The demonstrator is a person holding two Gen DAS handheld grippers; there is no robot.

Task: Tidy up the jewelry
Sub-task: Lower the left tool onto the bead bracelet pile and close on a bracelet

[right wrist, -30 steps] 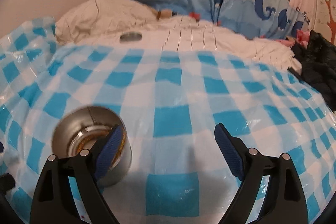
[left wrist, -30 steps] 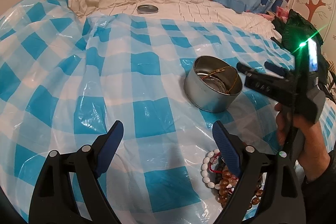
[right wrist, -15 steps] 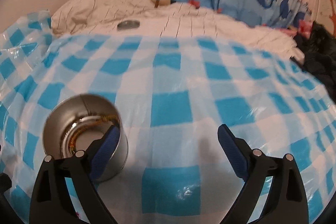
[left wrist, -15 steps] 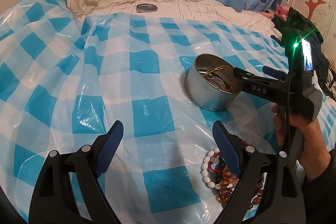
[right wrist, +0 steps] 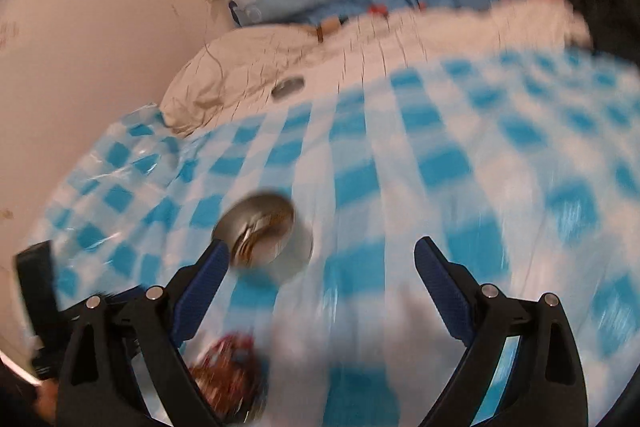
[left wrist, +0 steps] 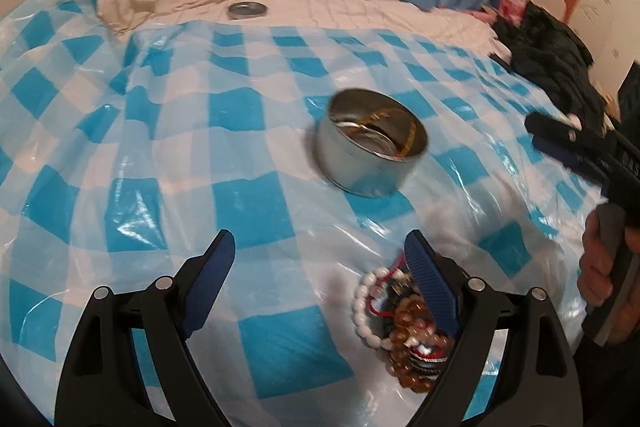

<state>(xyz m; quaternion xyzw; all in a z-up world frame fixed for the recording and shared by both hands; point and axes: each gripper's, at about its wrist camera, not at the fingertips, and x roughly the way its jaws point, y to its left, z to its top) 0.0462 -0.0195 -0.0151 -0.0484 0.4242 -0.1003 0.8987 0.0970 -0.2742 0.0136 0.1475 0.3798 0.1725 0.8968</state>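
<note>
Jewelry, a tangled heap of white and amber bead bracelets with red cord (left wrist: pixel 400 315), lies on the blue-and-white checked plastic sheet (left wrist: pixel 248 195) over the bed, at five o'clock from the round silver metal tin (left wrist: pixel 372 147) already holding a gold chain. Left gripper (left wrist: pixel 320 275) hovers with fingers apart and empty, the heap by its right finger. Right gripper (right wrist: pixel 322 279), fingers also apart and empty, looks clear of the tin. Best centre over one strand, descend, pinch gently.
</note>
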